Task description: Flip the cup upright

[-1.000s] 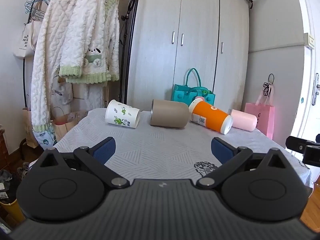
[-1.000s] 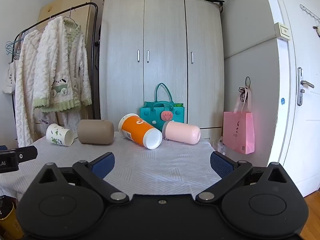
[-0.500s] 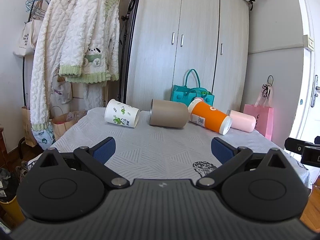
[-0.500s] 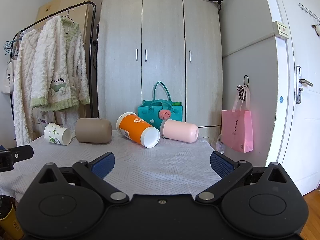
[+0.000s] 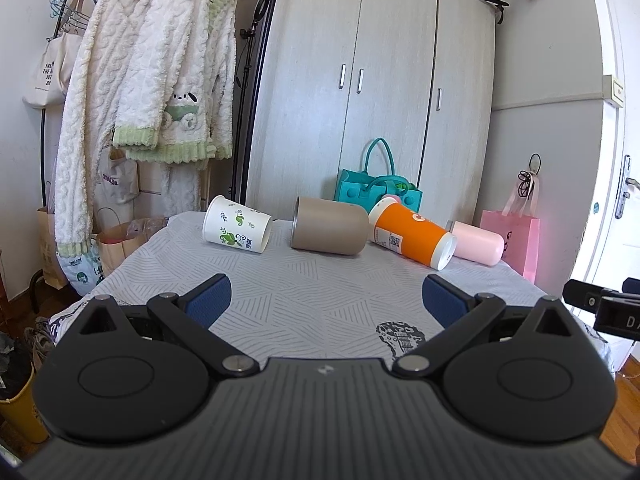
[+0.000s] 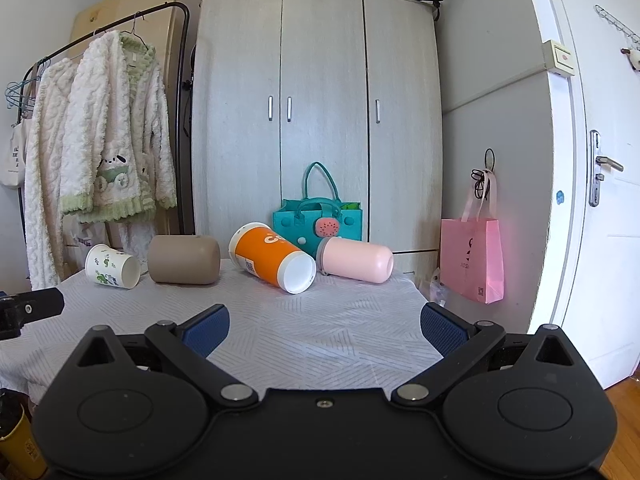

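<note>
Several cups lie on their sides in a row at the far edge of a table with a grey patterned cloth [image 5: 320, 296]: a white paper cup with green leaves [image 5: 237, 230] [image 6: 113, 266], a tan cup [image 5: 329, 231] [image 6: 184, 259], an orange cup with a white rim [image 5: 412, 237] [image 6: 272, 257] and a pink cup [image 5: 477, 243] [image 6: 354, 259]. My left gripper [image 5: 326, 300] is open and empty over the near part of the table. My right gripper [image 6: 325, 326] is open and empty near the table's front edge.
A teal bag [image 6: 318, 220] stands behind the cups against a grey wardrobe [image 6: 316, 112]. A clothes rack with white robes [image 5: 152, 92] stands at the left. A pink bag [image 6: 472, 260] hangs at the right by a white door [image 6: 600, 200].
Both grippers have shifted slightly; the cups sit a little lower and nearer in the views. The cups have not moved. Both grippers stay open.
</note>
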Demonstrator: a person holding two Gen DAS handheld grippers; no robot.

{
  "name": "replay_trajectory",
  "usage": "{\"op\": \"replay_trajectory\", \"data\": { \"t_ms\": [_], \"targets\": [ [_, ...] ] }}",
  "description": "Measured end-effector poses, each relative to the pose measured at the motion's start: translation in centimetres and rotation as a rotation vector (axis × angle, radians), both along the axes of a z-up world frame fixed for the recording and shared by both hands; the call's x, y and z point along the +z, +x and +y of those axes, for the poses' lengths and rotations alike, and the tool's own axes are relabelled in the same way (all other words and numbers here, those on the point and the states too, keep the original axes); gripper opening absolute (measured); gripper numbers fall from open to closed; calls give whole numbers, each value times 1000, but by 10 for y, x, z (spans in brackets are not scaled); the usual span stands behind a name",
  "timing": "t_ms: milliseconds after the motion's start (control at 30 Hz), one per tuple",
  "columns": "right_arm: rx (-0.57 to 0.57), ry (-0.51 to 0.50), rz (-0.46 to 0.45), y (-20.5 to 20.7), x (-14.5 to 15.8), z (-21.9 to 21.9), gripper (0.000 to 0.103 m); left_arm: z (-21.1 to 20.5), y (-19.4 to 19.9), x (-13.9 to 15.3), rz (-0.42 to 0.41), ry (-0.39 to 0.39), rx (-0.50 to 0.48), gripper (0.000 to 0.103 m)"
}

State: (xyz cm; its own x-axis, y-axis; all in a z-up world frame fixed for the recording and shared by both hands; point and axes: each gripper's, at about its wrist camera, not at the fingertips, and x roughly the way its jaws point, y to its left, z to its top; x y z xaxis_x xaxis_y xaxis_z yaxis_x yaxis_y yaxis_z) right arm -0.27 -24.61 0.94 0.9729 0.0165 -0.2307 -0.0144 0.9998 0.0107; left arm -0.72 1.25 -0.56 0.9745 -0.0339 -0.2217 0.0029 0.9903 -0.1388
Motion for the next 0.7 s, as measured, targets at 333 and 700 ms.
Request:
{"op": "replay_trajectory", "data": {
  "t_ms": [333, 700],
  "targets": [
    [-1, -1, 2, -1, 0, -1, 103, -1, -2, 0, 5, -16, -9, 103],
    [-8, 1, 0, -1, -1, -2, 103, 2, -1, 0, 24, -32, -9, 103]
  ]
}}
